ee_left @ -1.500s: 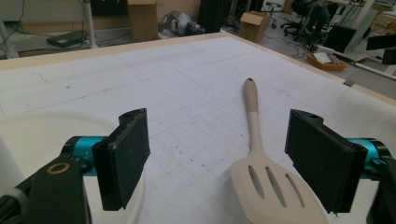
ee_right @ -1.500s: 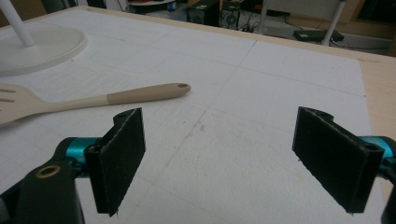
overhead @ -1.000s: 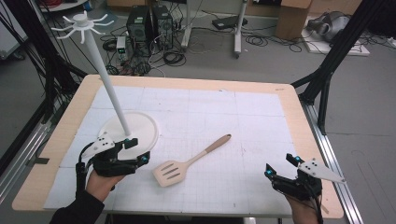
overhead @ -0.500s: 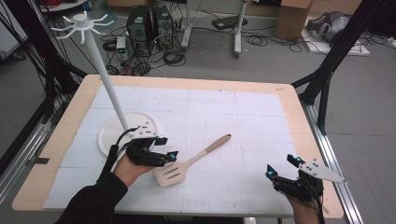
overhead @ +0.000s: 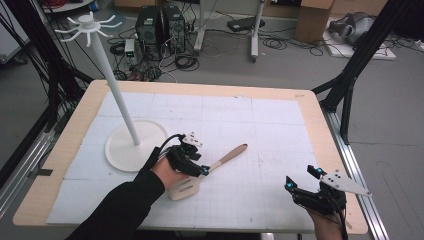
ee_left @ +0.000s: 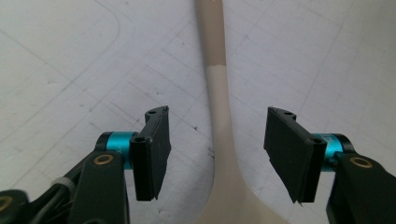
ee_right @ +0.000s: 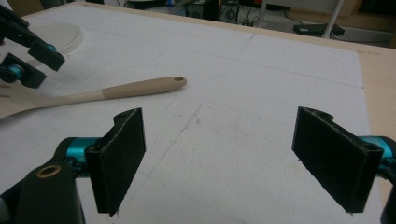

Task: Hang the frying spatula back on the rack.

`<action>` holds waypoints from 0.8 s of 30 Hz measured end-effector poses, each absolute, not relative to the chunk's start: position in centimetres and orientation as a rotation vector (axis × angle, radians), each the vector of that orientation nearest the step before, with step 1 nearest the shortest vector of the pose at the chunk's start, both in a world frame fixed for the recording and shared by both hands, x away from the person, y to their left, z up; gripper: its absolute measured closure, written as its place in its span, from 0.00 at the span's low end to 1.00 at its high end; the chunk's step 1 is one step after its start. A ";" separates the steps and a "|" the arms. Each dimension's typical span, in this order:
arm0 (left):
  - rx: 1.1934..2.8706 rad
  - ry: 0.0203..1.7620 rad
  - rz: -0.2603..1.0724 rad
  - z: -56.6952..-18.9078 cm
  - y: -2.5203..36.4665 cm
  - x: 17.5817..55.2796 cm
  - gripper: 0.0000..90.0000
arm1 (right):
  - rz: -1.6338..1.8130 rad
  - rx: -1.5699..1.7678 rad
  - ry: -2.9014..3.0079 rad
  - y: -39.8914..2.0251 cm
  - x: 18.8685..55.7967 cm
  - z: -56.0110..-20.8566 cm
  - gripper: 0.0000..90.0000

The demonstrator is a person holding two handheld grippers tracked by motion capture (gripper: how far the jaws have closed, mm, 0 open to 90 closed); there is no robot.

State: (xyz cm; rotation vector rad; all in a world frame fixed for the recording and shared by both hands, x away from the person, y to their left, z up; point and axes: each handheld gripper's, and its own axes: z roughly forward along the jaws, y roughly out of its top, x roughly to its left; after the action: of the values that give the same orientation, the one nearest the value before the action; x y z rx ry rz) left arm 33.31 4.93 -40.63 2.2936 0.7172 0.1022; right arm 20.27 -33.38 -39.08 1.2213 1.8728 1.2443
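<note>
A beige slotted spatula lies flat on the white gridded mat, handle pointing up and right. My left gripper hovers over its neck, open. In the left gripper view the spatula's neck runs between the two jaws without touching either, and my left gripper straddles it. My right gripper rests near the front right of the table, open with nothing in it. In the right gripper view my right gripper frames bare mat, and the spatula handle lies farther off to the left.
A white stand with a round base, a tall pole and hooks on top rises at the left of the mat. The wooden table edge frames the mat. Cables and computer boxes sit on the floor beyond.
My left gripper has moved right, from beside the stand's base to over the spatula's neck. The right gripper has stayed put.
</note>
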 end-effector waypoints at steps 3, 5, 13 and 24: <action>2.322 0.718 0.099 -41.1 4.0 33.5 0.49 | 1.247 1.223 1.872 -33.4 20.2 -39.1 0.18; 2.349 0.722 0.094 -41.3 3.6 33.7 0.51 | 1.244 1.222 1.873 -33.5 20.2 -39.1 0.18; 2.433 0.747 0.093 -42.2 2.7 34.0 0.61 | 1.250 1.225 1.872 -33.6 20.2 -39.1 0.18; 2.465 0.719 0.130 -42.1 2.2 33.5 0.75 | 1.252 1.233 1.876 -33.4 20.3 -39.1 0.18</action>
State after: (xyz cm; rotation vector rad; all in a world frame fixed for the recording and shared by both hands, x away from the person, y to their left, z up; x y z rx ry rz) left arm 33.51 2.19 -42.12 2.4652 0.7193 0.1300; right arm 20.31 -33.37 -39.11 1.2334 1.8759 1.2519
